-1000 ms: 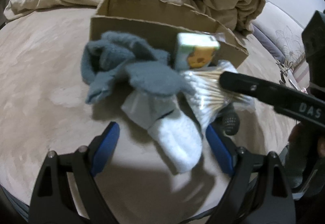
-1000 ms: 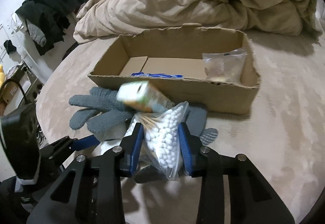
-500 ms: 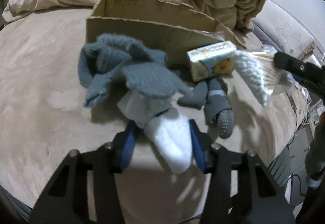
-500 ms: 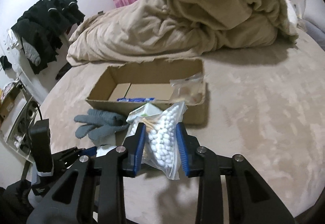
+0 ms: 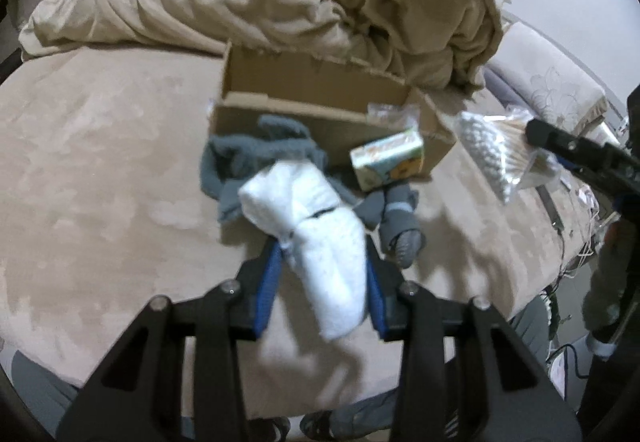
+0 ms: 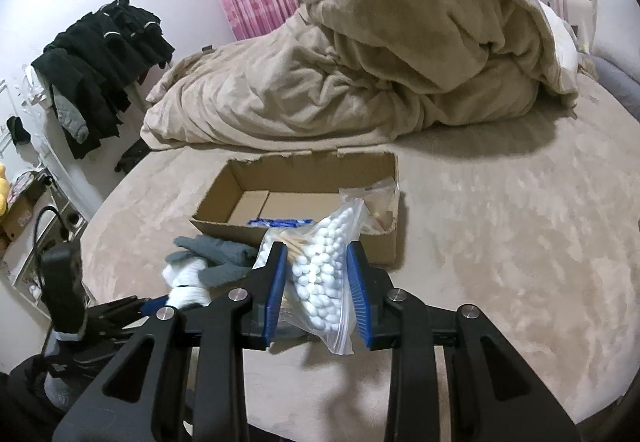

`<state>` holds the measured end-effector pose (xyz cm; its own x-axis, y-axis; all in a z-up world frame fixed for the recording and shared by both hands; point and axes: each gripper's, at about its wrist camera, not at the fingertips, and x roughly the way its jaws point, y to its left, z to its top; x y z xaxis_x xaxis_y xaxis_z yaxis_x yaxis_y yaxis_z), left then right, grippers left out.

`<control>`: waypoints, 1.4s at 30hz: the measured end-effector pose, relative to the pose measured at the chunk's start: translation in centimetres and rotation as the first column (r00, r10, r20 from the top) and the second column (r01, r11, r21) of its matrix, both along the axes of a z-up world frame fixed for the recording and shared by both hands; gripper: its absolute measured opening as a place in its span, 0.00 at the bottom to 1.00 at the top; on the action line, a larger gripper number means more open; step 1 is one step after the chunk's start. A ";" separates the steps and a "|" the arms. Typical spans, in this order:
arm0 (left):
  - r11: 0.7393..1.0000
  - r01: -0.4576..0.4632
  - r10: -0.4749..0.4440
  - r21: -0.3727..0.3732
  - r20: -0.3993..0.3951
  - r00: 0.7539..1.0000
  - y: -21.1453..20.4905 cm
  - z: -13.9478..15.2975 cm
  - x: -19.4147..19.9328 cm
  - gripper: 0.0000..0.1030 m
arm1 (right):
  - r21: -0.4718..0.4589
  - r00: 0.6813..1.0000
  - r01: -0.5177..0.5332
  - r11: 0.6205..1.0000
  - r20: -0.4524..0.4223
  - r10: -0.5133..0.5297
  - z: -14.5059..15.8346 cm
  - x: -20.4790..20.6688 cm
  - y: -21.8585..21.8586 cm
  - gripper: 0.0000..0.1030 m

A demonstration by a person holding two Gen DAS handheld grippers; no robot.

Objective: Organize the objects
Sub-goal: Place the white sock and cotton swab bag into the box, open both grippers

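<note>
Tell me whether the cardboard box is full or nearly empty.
Nearly empty. The right wrist view shows the box with bare floor across most of it; only a blue packet and a clear bag lie inside.

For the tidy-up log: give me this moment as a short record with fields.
left gripper: jaws closing on a rolled white fabric sock, pads against its sides
right gripper: shut on a clear plastic bag of cotton swabs
open brown cardboard box: holds a small clear packet and a flat blue item
in front of box: grey knitted gloves, small printed carton
surface: beige plush bed cover
</note>
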<state>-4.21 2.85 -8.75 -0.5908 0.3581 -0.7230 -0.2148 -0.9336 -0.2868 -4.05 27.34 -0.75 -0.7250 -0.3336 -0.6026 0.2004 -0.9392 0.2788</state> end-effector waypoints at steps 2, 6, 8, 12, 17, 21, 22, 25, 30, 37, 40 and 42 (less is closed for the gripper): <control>1.000 -0.004 0.004 0.007 -0.019 1.000 -0.3 1.2 0.5 0.38 | 0.000 1.000 -0.006 1.000 -0.016 0.006 0.8 0.3 -0.2 0.31; 1.000 -0.007 0.008 0.024 -0.063 0.998 -1.0 3.7 1.2 0.38 | 0.004 0.998 -0.022 1.000 -0.052 0.022 2.4 0.6 -0.7 0.31; 1.000 -0.008 0.010 0.027 -0.087 0.996 -1.2 4.7 1.4 0.38 | 0.006 0.997 -0.030 1.000 -0.072 0.030 3.2 0.6 -0.9 0.31; 0.999 -0.002 0.006 0.034 -0.135 0.991 -1.6 7.0 0.9 0.38 | 0.007 0.993 -0.048 0.999 -0.108 0.049 4.5 -0.1 -1.7 0.31; 0.999 -0.012 0.018 0.035 -0.174 0.985 -2.6 9.0 -0.5 0.38 | 0.010 0.987 -0.078 0.997 -0.138 0.079 5.8 -1.4 -3.0 0.31; 1.000 -0.008 0.011 0.018 -0.201 0.980 -2.9 9.9 -1.8 0.38 | 0.005 0.983 -0.100 0.995 -0.156 0.100 6.5 -2.8 -4.3 0.31; 1.000 -0.010 0.012 0.014 -0.204 0.979 -3.0 9.9 -2.4 0.38 | 0.005 0.982 -0.103 0.995 -0.157 0.103 6.5 -3.3 -4.5 0.31; 1.000 -0.014 0.014 0.002 -0.207 0.978 -3.0 9.4 -3.7 0.38 | 0.013 0.982 -0.108 0.994 -0.153 0.109 6.1 -4.8 -5.5 0.31; 1.000 -0.008 0.006 -0.012 -0.176 0.984 -2.6 7.5 -7.2 0.38 | 0.018 0.987 -0.109 0.994 -0.113 0.111 3.9 -8.0 -6.5 0.31; 0.999 0.007 -0.011 -0.041 -0.097 0.995 -1.6 3.3 -12.2 0.38 | 0.021 0.997 -0.082 0.996 -0.010 0.082 -1.3 -13.1 -7.2 0.31; 0.998 0.003 -0.007 -0.061 -0.069 0.998 -1.5 2.0 -13.6 0.39 | 0.011 0.997 -0.075 0.997 0.025 0.074 -3.1 -14.6 -7.4 0.31; 0.997 -0.005 0.001 -0.083 -0.054 0.999 -1.5 1.2 -14.4 0.42 | 0.010 0.997 -0.072 0.997 0.042 0.072 -4.1 -15.2 -7.6 0.31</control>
<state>-18.60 1.36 -7.56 -0.6308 0.2966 -0.7171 -0.2252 -0.9543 -0.1966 -19.30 19.77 -4.88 -0.6737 -0.3768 -0.6358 0.2562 -0.9260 0.2773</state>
